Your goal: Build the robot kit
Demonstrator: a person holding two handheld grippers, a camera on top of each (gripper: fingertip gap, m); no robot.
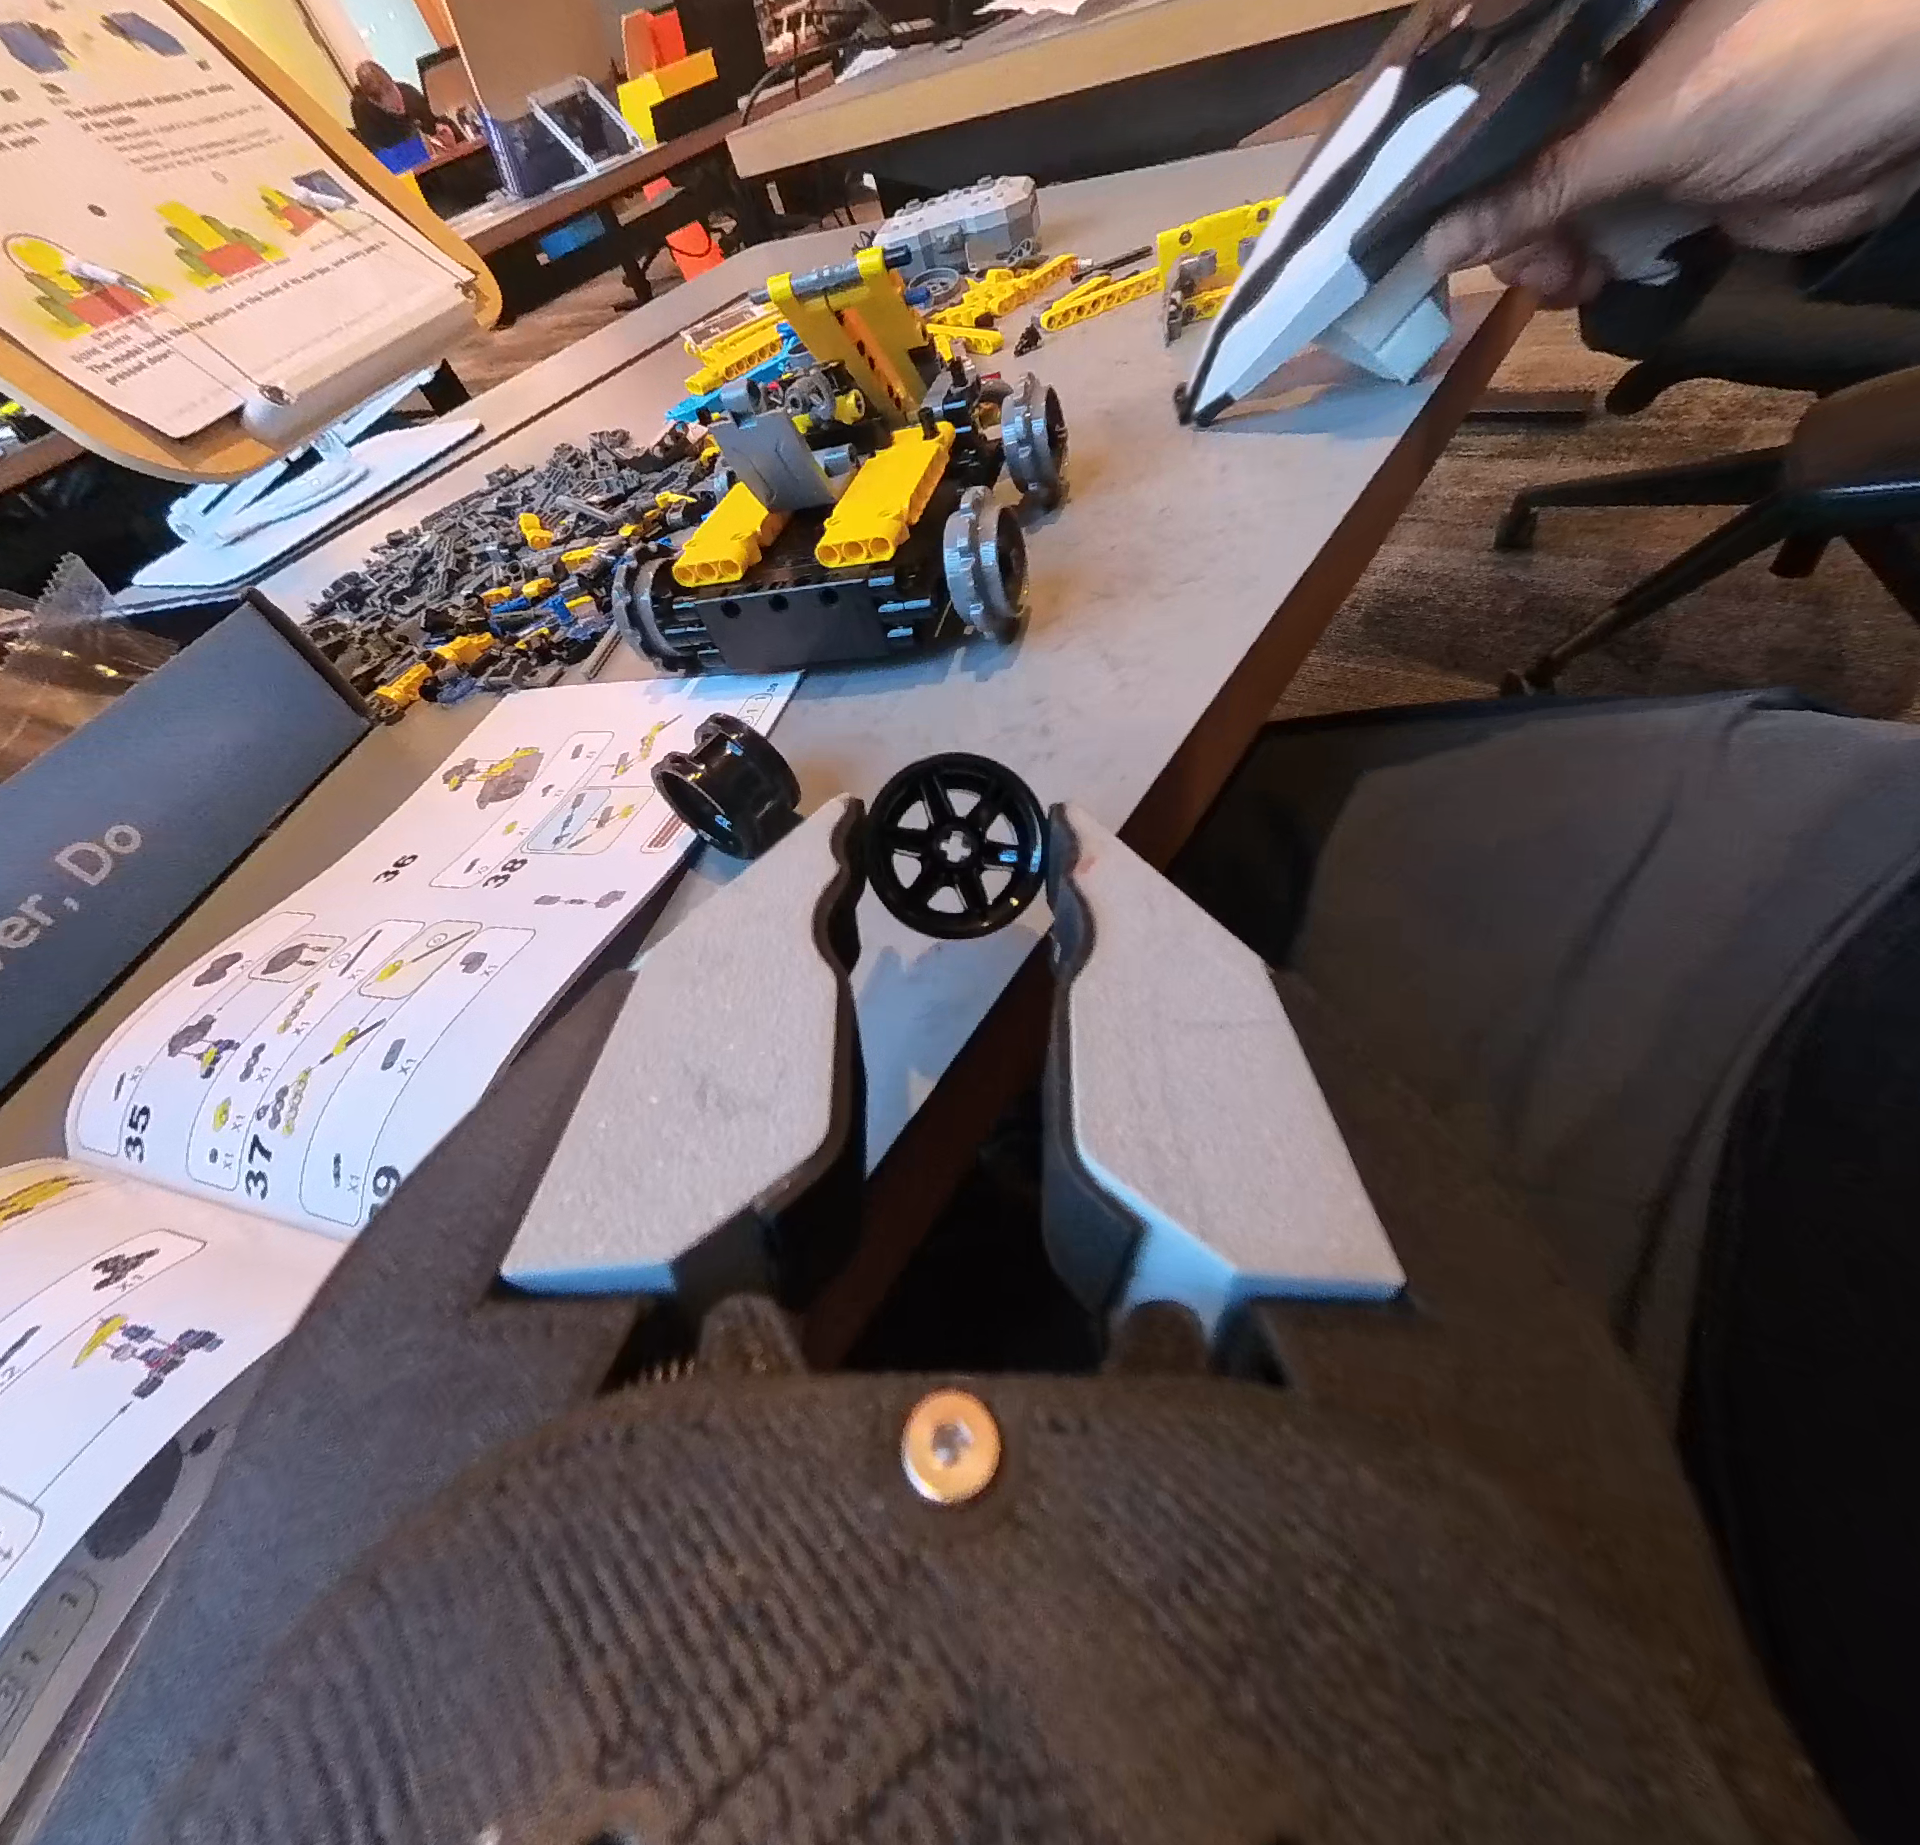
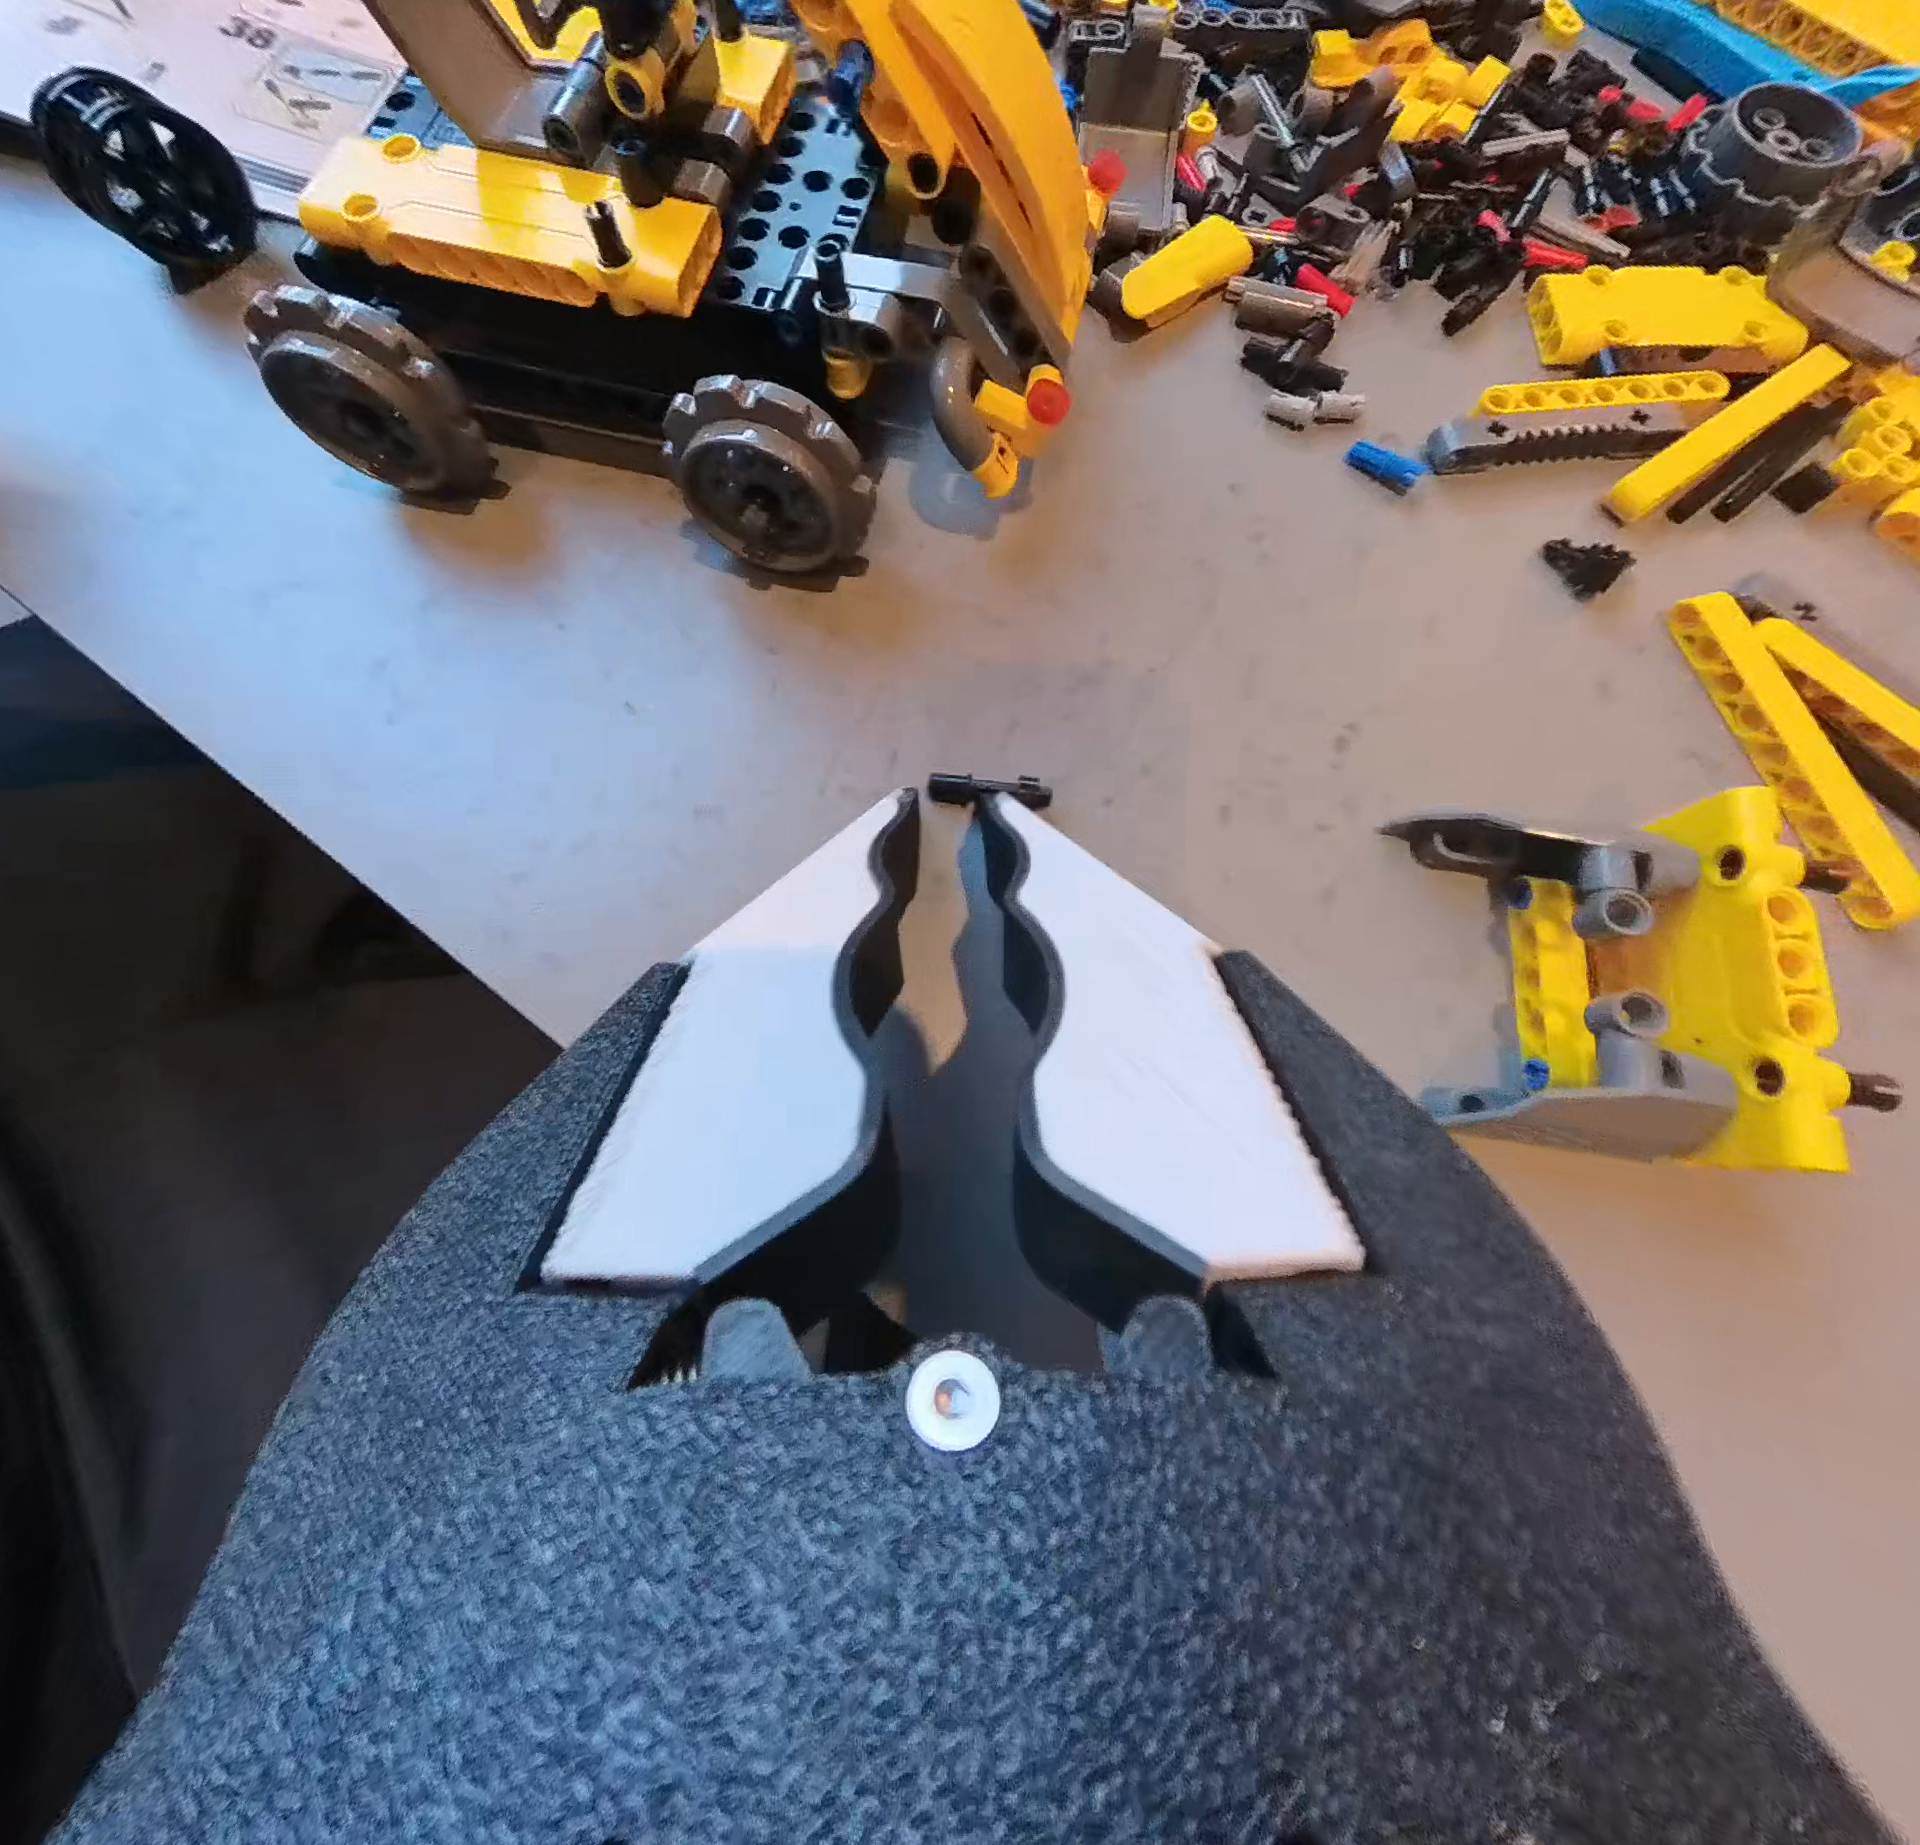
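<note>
My left gripper [image 1: 956,839] is shut on a black spoked wheel [image 1: 956,845], held upright at the table's near edge. A second black wheel rim [image 1: 727,798] lies just left of it on an open instruction booklet [image 1: 343,974]. The yellow and black toy vehicle [image 1: 831,507] stands farther back; it also shows in the right wrist view [image 2: 644,268]. My right gripper [image 2: 954,798] points down at the table with only a narrow gap between its jaws. A small black pin [image 2: 987,787] lies crosswise right at its tips. The right gripper also shows in the left wrist view [image 1: 1205,408].
A heap of small dark and yellow parts [image 1: 499,569] lies left of the vehicle. Yellow beams [image 2: 1787,735] and a yellow and grey sub-assembly [image 2: 1683,1006] lie right of my right gripper. A dark box [image 1: 156,819] and a tilted book stand [image 1: 208,237] sit at the left. Some 25 cm of space lies between my two pairs of fingers.
</note>
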